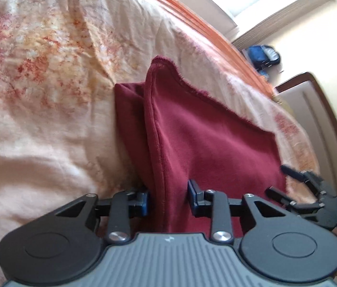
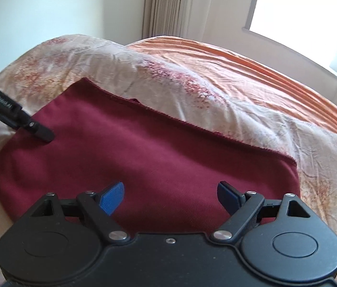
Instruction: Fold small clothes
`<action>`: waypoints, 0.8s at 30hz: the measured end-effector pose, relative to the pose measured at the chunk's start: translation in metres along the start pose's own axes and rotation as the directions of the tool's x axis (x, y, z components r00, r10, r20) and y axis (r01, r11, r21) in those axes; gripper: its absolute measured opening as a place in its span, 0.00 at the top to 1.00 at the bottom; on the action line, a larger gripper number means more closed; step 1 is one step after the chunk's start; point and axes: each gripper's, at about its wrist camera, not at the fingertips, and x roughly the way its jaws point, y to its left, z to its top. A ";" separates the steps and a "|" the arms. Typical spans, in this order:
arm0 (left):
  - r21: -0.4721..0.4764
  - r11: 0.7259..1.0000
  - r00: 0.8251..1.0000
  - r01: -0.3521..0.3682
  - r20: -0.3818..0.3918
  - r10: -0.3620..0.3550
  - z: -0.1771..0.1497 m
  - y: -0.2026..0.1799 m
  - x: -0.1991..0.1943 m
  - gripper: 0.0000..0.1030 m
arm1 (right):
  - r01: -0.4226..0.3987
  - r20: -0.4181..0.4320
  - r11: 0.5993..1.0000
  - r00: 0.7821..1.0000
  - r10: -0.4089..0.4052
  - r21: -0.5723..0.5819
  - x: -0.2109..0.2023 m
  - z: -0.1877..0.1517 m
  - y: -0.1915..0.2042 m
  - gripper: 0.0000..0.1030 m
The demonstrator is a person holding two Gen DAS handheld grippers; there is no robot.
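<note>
A maroon cloth [image 2: 144,148] lies spread on the bed as a wide, roughly rectangular piece. In the left wrist view the maroon cloth [image 1: 204,138] rises in a ridge along its left edge. That ridge runs between the blue pads of my left gripper [image 1: 168,198], which press on it from both sides. A finger [image 2: 43,132] of the left gripper rests at the cloth's left edge in the right wrist view. My right gripper [image 2: 169,196] hovers wide open over the cloth's near edge, with nothing between its pads. The right gripper [image 1: 282,181] also shows at the cloth's right corner.
The cloth rests on a cream duvet with a red floral print [image 2: 192,83]. An orange sheet [image 2: 252,59] covers the bed beyond it. A bright window [image 2: 312,12] and a curtain [image 2: 166,4] stand behind. A blue bag [image 1: 261,55] lies on the floor beside a wooden-edged panel [image 1: 312,100].
</note>
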 end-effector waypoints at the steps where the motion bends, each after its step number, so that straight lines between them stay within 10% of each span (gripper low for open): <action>1: -0.011 1.000 1.000 -0.004 -0.008 0.004 0.001 -0.001 0.004 0.62 | 0.015 0.000 1.000 1.000 -0.015 -0.009 0.002 0.001 0.002 0.16; 7: -0.042 0.999 0.999 0.030 -0.024 -0.031 0.010 -0.004 0.021 0.45 | -0.003 0.005 0.999 1.000 0.003 -0.036 0.004 0.007 0.005 0.16; 12: -0.011 0.999 0.999 0.051 -0.004 -0.051 0.015 -0.009 0.013 0.77 | -0.007 -0.003 0.998 1.000 0.007 -0.059 0.003 0.004 0.007 0.16; 24: 0.064 0.994 0.995 0.089 0.032 -0.091 0.018 -0.049 -0.005 0.82 | 0.055 -0.076 0.987 0.995 -0.067 -0.153 0.041 -0.008 0.025 0.15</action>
